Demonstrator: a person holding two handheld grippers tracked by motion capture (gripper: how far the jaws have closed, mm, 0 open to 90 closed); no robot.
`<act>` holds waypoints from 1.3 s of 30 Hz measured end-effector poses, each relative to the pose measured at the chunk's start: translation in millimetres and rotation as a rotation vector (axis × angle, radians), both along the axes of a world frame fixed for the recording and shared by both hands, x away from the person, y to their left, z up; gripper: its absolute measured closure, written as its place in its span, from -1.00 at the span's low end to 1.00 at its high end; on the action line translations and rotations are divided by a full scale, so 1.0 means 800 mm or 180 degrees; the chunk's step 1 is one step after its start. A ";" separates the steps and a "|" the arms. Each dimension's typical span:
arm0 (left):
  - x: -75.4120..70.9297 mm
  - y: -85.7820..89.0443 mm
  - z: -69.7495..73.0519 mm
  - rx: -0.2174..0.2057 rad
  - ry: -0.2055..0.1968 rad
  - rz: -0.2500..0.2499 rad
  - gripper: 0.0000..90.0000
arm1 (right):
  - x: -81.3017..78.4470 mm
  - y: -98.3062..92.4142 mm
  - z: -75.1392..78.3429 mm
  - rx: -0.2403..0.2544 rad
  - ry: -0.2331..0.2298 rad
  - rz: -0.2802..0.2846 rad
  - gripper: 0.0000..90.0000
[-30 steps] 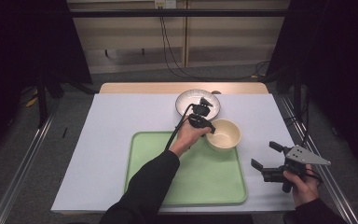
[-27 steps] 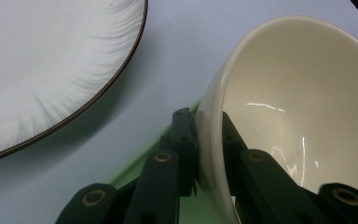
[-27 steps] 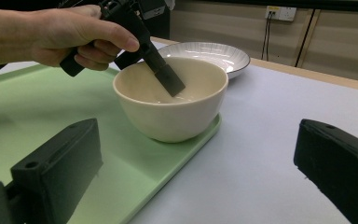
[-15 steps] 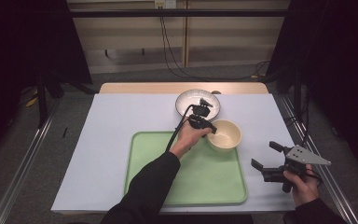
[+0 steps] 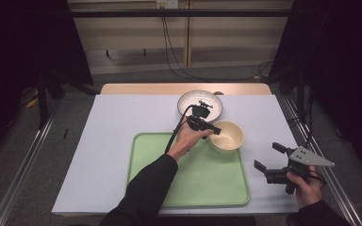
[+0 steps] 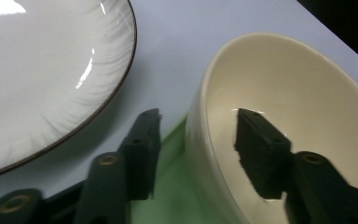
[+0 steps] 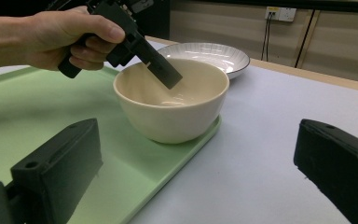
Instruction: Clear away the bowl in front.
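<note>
Your left gripper [image 5: 212,128] stands over the near left rim of the bowl [image 5: 227,136], jaws apart: one jaw hangs inside the bowl, the other outside its wall, with the rim between them. The bowl sits on the far right corner of the tray [image 5: 188,181]. The plate [image 5: 200,104] lies off the tray on the table cover [image 5: 113,127], just behind the bowl and beyond the outer jaw. Your right gripper [image 5: 267,157] is held well apart from these, to the right of the tray near the table's front right edge, jaws wide apart. In the right gripper view, the bowl [image 7: 171,105] and plate [image 7: 210,54] lie ahead between its jaws.
</note>
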State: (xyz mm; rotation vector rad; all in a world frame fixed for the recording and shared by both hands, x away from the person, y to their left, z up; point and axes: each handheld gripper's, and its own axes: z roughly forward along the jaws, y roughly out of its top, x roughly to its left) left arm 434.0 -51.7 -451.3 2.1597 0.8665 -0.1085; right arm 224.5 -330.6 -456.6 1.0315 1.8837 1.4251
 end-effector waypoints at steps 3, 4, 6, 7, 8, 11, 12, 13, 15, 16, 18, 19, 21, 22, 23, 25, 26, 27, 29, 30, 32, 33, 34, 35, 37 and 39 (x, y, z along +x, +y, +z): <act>-0.001 0.003 0.004 -0.0029 -0.0065 0.0025 -0.31 | 0.000 0.000 0.000 0.0001 0.0001 0.0002 -0.99; -0.003 0.005 0.006 -0.0053 -0.0137 0.0105 -0.41 | 0.000 0.000 0.000 -0.0002 0.0000 0.0000 -0.99; -0.004 0.010 0.008 -0.0125 -0.0206 0.0137 -0.58 | 0.000 0.000 0.000 -0.0001 -0.0001 -0.0001 -0.99; -0.004 0.010 0.008 -0.0125 -0.0206 0.0137 -0.68 | 0.000 0.000 0.000 -0.0002 0.0002 0.0005 -0.99; -0.005 0.015 0.011 -0.0193 -0.0258 0.0177 -0.73 | 0.000 0.000 0.000 -0.0001 0.0001 -0.0003 -0.99; -0.005 0.023 0.017 -0.0271 -0.0273 0.0184 -0.89 | 0.000 0.000 0.000 -0.0007 -0.0010 -0.0001 -0.99; -0.006 0.027 0.020 -0.0249 -0.0318 0.0165 -0.91 | 0.000 0.000 0.000 -0.0007 -0.0008 0.0001 -0.99; -0.006 0.027 0.020 -0.0249 -0.0318 0.0165 -0.92 | 0.000 0.000 0.000 -0.0007 -0.0008 0.0001 -0.99; -0.008 0.036 0.024 -0.0258 -0.0388 0.0260 -0.92 | 0.000 0.000 0.000 0.0000 -0.0004 -0.0011 -0.99; -0.009 0.038 0.025 -0.0258 -0.0423 0.0303 -0.91 | 0.000 0.000 0.000 0.0003 0.0001 -0.0013 -0.99; -0.012 0.046 0.027 -0.0268 -0.0454 0.0351 -0.91 | 0.000 0.000 0.000 -0.0004 0.0009 -0.0007 -0.99; -0.012 0.046 0.027 -0.0268 -0.0454 0.0351 -0.91 | 0.000 0.000 0.000 -0.0006 0.0007 -0.0007 -0.99; -0.019 0.057 0.030 -0.0354 -0.0516 0.0349 -0.93 | 0.000 0.000 0.000 0.0007 0.0010 -0.0015 -0.99; -0.020 0.061 0.031 -0.0369 -0.0521 0.0343 -0.93 | 0.000 0.000 0.000 0.0009 0.0008 -0.0023 -0.99; -0.022 0.064 0.032 -0.0371 -0.0555 0.0366 -0.93 | 0.000 0.000 0.000 -0.0005 0.0010 -0.0017 -0.99; -0.025 0.067 0.034 -0.0341 -0.0594 0.0383 -0.93 | 0.000 0.000 0.000 -0.0002 0.0015 -0.0009 -0.99; -0.028 0.073 0.036 -0.0265 -0.0679 0.0439 -0.93 | 0.000 0.000 0.000 -0.0001 0.0025 -0.0008 -0.99; -0.031 0.076 0.037 -0.0260 -0.0700 0.0473 -0.93 | 0.000 0.000 0.000 0.0004 0.0019 -0.0018 -0.99; -0.033 0.079 0.038 -0.0258 -0.0749 0.0484 -0.94 | 0.000 0.000 0.000 0.0000 0.0024 -0.0011 -0.99; -0.035 0.084 0.039 -0.0271 -0.0782 0.0491 -0.94 | 0.000 0.000 0.000 -0.0002 0.0018 -0.0011 -0.99; -0.042 0.095 0.043 -0.0341 -0.0842 0.0514 -0.95 | 0.000 0.001 0.000 0.0016 0.0037 -0.0027 -0.99; -0.042 0.095 0.043 -0.0341 -0.0842 0.0514 -0.95 | 0.000 0.001 0.000 0.0016 0.0037 -0.0027 -0.99; -0.046 0.103 0.045 -0.0370 -0.0891 0.0530 -0.95 | 0.000 0.001 0.000 0.0016 0.0043 -0.0024 -0.99; -0.048 0.108 0.046 -0.0351 -0.0929 0.0530 -0.95 | 0.000 0.001 0.000 0.0010 0.0037 -0.0021 -0.99; -0.051 0.116 0.048 -0.0385 -0.0919 0.0575 -0.95 | 0.000 0.000 0.000 0.0008 0.0030 -0.0030 -0.99; -0.055 0.122 0.049 -0.0399 -0.0939 0.0616 -0.95 | 0.000 0.001 0.000 0.0010 0.0034 -0.0022 -0.99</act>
